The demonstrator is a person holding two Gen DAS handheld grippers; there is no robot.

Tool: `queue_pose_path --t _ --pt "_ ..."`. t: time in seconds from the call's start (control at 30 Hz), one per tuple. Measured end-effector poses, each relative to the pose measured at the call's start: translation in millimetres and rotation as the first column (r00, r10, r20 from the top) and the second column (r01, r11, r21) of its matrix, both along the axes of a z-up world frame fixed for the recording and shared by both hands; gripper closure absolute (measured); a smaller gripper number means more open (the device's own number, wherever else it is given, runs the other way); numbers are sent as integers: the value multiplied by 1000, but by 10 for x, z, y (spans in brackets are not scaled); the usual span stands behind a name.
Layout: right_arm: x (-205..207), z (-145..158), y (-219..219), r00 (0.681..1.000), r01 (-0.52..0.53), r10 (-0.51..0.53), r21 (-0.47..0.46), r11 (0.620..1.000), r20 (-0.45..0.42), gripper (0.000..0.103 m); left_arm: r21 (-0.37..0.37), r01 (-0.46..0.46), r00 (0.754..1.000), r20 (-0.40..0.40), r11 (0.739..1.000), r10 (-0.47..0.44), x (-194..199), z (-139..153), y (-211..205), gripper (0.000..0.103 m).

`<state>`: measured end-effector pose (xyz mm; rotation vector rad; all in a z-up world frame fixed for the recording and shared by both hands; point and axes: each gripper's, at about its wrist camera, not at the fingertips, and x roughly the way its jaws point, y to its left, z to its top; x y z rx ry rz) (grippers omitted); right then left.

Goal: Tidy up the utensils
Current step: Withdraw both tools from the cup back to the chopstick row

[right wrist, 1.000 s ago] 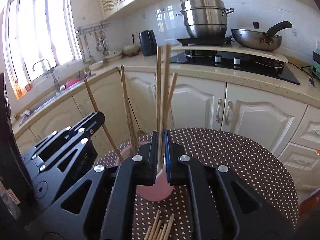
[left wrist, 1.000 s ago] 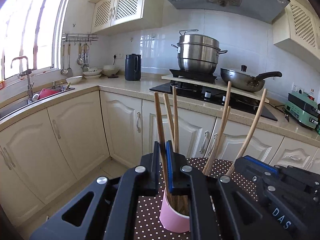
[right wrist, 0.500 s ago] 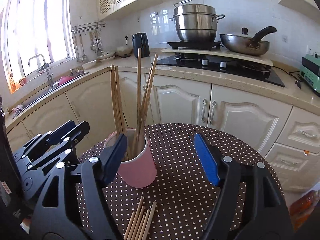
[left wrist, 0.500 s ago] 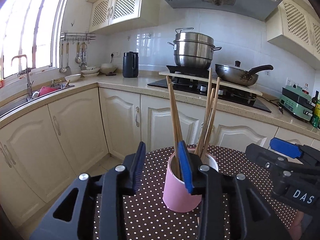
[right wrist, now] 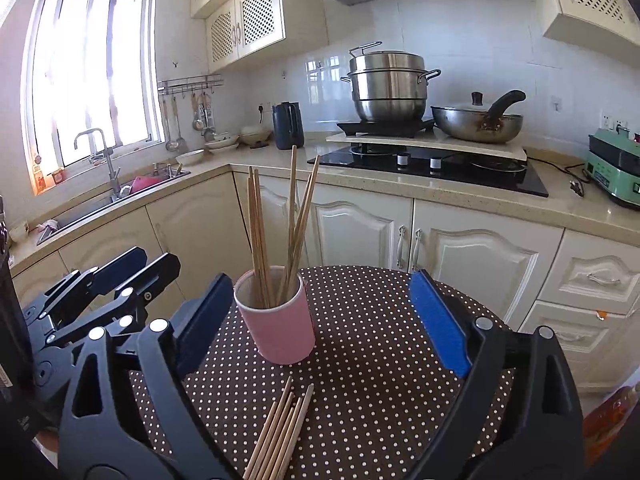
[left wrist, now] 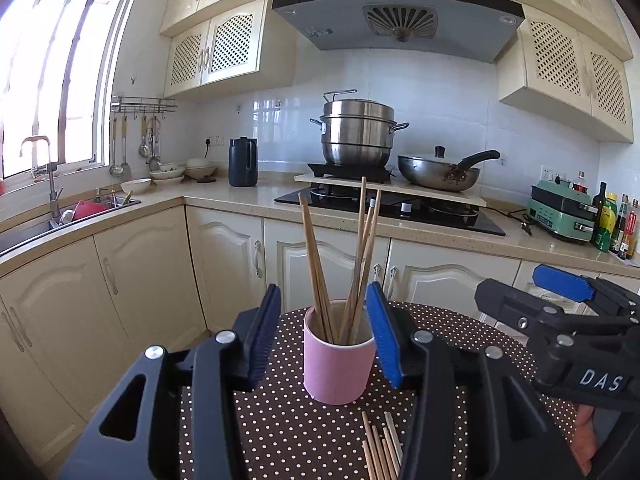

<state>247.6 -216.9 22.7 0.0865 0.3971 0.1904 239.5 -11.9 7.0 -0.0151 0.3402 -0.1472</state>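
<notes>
A pink cup (left wrist: 338, 364) (right wrist: 280, 320) stands upright on a round table with a brown polka-dot cloth (right wrist: 372, 360). Several wooden chopsticks (left wrist: 340, 268) (right wrist: 280, 232) stand in it, leaning left and right. More loose chopsticks (left wrist: 382, 448) (right wrist: 280, 432) lie flat on the cloth in front of the cup. My left gripper (left wrist: 324, 340) is back from the cup, its jaws opening, nothing gripped between them. My right gripper (right wrist: 324, 320) is also behind the cup, jaws opening wide and holding nothing. Each gripper shows at the side of the other's view.
Cream kitchen cabinets (left wrist: 224, 260) and a counter run behind the table. On the hob sit a steel steamer pot (left wrist: 358, 136) and a wok (left wrist: 440, 172). A sink (left wrist: 48, 220) lies at the left, a black kettle (left wrist: 243, 162) in the corner.
Both grippers let go of the chopsticks they were shut on; these now stand in the cup. Both have opened and drawn back from the cup, showing the loose chopsticks on the cloth.
</notes>
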Motion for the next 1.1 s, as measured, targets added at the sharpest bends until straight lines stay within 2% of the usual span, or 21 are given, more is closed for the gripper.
queue_pose_path --t 0.23,0.53,0.83,1.1 --pt "-179 -115 -113 1000 8 -7 28 1000 -26 10 16 16 1000 -23 1000 -15 -206 -157 -41 50" --pt "-204 -557 -234 987 72 -66 41 997 -144 10 28 30 993 -111 999 -27 -273 -495 -12 50" --pt "-110 -1198 -212 944 131 -124 0 991 -307 10 28 16 974 -226 999 -9 -280 -908 80 50" --pt "-77 -1516 -16 915 105 -123 -67 992 -384 10 31 8 952 -305 999 2 -312 -1169 156 50"
